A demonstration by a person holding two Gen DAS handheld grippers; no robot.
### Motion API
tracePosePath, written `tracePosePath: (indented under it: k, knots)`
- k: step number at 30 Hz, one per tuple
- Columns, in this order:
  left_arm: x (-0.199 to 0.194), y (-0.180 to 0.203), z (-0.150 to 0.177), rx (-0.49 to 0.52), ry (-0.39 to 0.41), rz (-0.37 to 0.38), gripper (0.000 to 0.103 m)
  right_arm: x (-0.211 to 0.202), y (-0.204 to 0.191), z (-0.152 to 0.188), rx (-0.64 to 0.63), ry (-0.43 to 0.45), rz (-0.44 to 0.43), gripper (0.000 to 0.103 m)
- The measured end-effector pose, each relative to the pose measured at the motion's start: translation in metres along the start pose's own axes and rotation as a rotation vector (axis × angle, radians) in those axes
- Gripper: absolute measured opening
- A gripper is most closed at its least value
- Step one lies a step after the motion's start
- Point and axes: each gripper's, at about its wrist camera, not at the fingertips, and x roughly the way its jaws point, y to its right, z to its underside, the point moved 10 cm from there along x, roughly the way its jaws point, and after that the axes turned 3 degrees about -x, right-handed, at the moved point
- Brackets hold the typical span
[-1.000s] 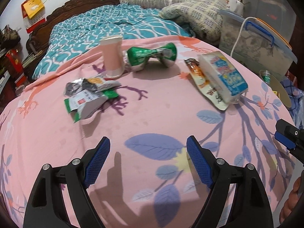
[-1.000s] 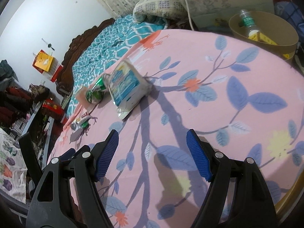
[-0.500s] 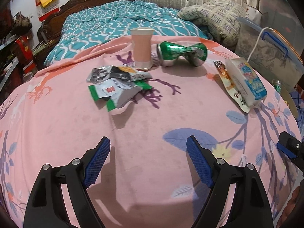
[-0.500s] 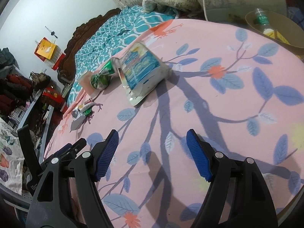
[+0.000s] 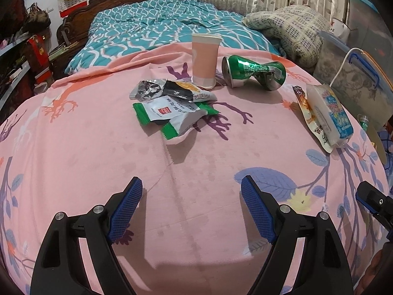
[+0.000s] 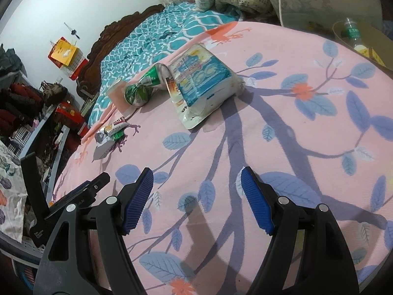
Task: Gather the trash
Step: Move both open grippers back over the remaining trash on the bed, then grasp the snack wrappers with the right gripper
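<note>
**Trash laid out on a pink bedspread, both grippers open and empty**

While nothing has been picked up yet, the trash lies in a loose row across a pink floral bedspread [image 5: 98, 147]. Nearest the left gripper [image 5: 191, 209] is a small heap of snack wrappers [image 5: 172, 108], one silver and black, one white and green, overlapping each other. Just behind them stands a pink paper cup [image 5: 205, 61], upright. Beside the cup lies a crushed green can [image 5: 253, 72] on its side. Further right, apart from the can, a blue-and-white tissue pack [image 5: 329, 113] rests on top of a flat food pouch [image 5: 304, 108].

Both grippers hover above the bedspread, well short of the trash. The left gripper's jaws stand wide apart with nothing between them. The right gripper [image 6: 196, 201] is likewise open and empty, aimed toward the tissue pack [image 6: 203, 73].

Past the far right edge of the bed sits a tan bin [image 6: 368, 39] holding a plastic bottle [image 6: 352, 33], likely where the trash goes.

To do this step well, the left gripper should probably come down over the wrappers and pinch a raised crinkled edge, not the flat film, without catching the bedspread or tipping the cup.
</note>
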Motion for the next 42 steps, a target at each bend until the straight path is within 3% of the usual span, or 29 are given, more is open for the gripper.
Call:
tracePosePath:
  k: [10,15,21,29,40,42]
  knots:
    - [-0.007,-0.003,0.0,0.032,0.035,-0.072,0.088,0.007,-0.015,0.005,-0.105,0.014,0.019,0.099]
    - [-0.004,-0.011,0.002,0.008,0.011,-0.085,0.094,0.008,-0.016,0.004,-0.113,0.011,0.016,0.1]
    - [0.005,-0.025,0.008,-0.073,-0.05,-0.03,0.094,0.009,-0.015,0.004,-0.12,0.007,0.024,0.1]
    - [0.0,-0.029,0.021,-0.041,-0.066,-0.078,0.094,0.011,-0.016,0.005,-0.133,0.001,0.047,0.1]
    - [-0.018,-0.036,0.042,-0.004,-0.071,-0.053,0.094,0.014,-0.021,0.004,-0.144,-0.036,0.071,0.1]
    - [-0.02,-0.037,0.044,0.012,-0.073,-0.04,0.094,0.016,-0.029,0.003,-0.139,-0.047,0.035,0.1]
